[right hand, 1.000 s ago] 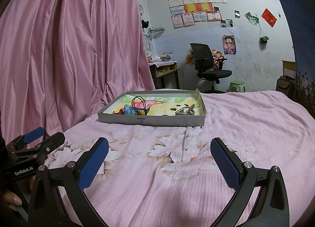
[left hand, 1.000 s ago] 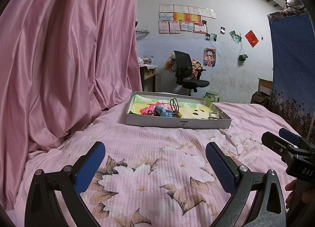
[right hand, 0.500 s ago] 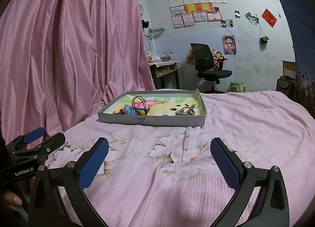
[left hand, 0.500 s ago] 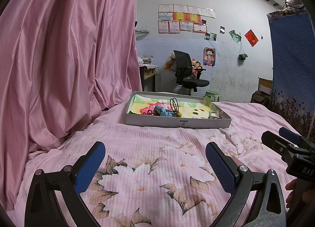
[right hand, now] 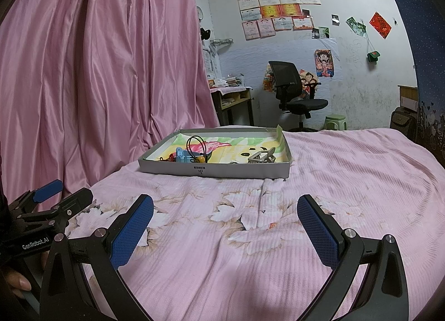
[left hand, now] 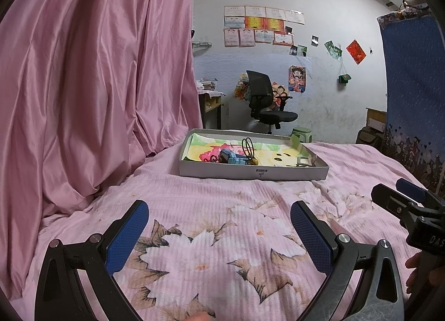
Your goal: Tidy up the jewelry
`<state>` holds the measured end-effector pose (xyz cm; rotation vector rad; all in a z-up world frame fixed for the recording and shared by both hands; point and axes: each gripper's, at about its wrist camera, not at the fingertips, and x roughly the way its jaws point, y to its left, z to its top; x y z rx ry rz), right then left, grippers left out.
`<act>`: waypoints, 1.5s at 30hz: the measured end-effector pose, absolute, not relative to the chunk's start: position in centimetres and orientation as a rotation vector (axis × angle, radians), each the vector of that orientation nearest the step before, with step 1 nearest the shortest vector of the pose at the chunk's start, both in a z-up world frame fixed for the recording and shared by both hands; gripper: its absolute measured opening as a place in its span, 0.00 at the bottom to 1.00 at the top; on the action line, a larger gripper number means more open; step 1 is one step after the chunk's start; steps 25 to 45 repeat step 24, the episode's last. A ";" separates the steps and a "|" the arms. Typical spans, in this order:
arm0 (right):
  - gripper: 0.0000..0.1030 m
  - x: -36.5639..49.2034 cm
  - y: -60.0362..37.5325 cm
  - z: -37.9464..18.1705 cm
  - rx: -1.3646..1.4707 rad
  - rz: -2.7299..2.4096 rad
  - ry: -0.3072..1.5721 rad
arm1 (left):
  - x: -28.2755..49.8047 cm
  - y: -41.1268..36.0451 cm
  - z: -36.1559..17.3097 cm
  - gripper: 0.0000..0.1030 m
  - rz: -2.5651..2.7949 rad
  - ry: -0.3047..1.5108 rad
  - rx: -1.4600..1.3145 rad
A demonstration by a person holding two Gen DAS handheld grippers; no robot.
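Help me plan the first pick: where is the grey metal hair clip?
The grey metal hair clip lies inside the shallow grey cardboard tray on the pink floral bedspread, at its right end, apart from the black hair tie.

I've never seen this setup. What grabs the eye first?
A big pink curtain fills the left side. On the flowered pink bedspread ahead sits a shallow grey tray of small trinkets. Both grippers, left gripper and right gripper, hover open and empty.

Bedspread (right hand: 278,223) clear up to tray (right hand: 214,172).
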<state>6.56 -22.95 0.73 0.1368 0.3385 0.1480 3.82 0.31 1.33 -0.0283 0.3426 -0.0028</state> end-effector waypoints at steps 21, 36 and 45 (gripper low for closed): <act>0.99 6.6 -22.9 0.8 0.135 0.148 0.338 | 3.7 1.0 1.2 1.00 -0.006 0.342 -0.015; 0.99 6.5 -22.9 0.8 0.136 0.148 0.340 | 3.7 1.0 1.2 1.00 -0.006 0.344 -0.014; 0.99 6.5 -22.9 0.8 0.136 0.148 0.340 | 3.7 1.0 1.2 1.00 -0.006 0.344 -0.014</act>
